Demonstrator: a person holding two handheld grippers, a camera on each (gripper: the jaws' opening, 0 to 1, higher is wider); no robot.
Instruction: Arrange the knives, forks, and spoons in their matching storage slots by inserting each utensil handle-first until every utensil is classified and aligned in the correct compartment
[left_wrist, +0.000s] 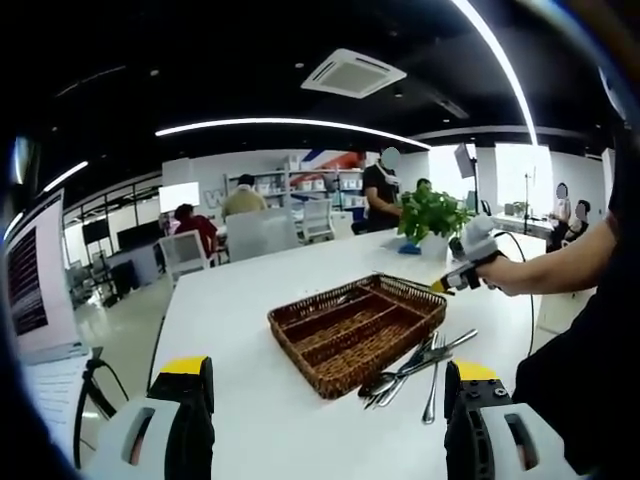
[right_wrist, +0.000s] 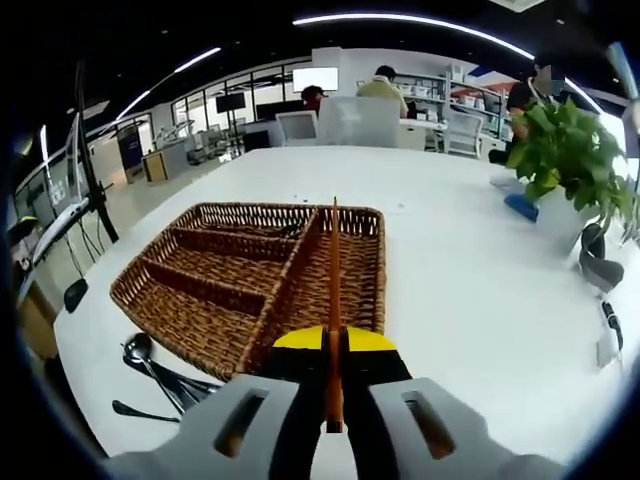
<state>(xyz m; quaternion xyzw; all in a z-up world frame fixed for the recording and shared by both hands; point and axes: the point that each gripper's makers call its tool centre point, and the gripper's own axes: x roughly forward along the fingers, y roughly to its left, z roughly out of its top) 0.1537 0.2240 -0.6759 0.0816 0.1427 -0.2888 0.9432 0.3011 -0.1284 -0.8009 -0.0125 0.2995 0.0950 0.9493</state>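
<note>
The utensils (left_wrist: 415, 368) lie heaped just beside the wicker tray (left_wrist: 300, 322) — thin, stiff, slippery metal, probably best pinched mid-handle. The left gripper (left_wrist: 330, 420) stands spread and empty; the right gripper (right_wrist: 333, 385) is pressed together, holding nothing.

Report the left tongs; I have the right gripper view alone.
Observer: The left tongs are open with nothing between them, and they face the basket.
Operator: Describe the utensils beside it.
Observer: The utensils lie in one crossed pile on the table, a fork among them, all outside the basket.
Operator: Place my right tongs.
Observer: The right tongs hang above the table past the basket's far corner, held in a hand.
</note>
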